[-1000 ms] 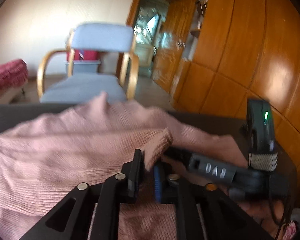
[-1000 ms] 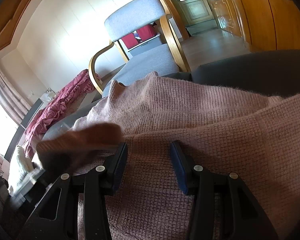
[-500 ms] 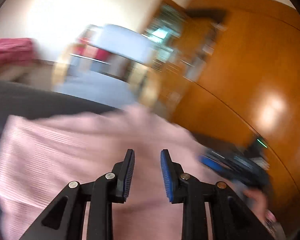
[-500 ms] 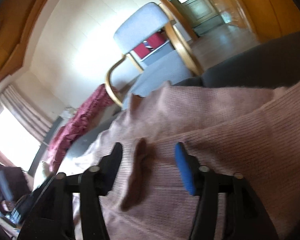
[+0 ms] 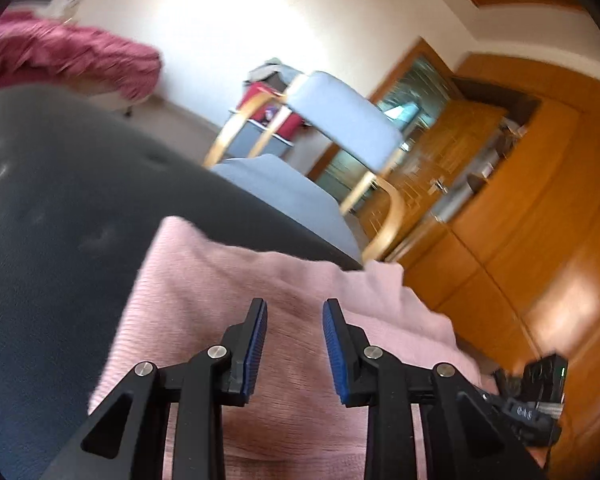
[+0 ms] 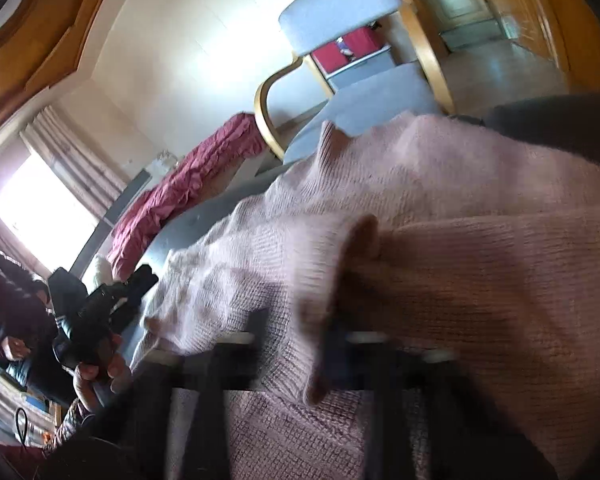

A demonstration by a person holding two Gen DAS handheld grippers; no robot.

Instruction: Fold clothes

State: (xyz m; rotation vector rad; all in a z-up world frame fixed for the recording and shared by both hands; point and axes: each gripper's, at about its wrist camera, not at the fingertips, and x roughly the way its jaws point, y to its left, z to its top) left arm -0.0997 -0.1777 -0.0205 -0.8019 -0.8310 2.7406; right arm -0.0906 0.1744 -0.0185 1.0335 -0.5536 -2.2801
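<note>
A pink knitted sweater (image 5: pixel 228 300) lies spread on the dark grey table (image 5: pixel 60 208), its far edge reaching the table's rim nearest the chair. The knit is fine-ribbed and soft, rumpled into low ridges. One layer is doubled over the rest, and a fold of it (image 6: pixel 320 272) stands raised as a loose flap, blurred, above the flatter cloth beneath.

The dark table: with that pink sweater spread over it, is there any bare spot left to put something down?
Yes. In the left wrist view, the dark table lies bare left of the pink sweater, up to its far edge by the grey chair. The right side is crowded: sweater folds, with the right gripper beside them.
</note>
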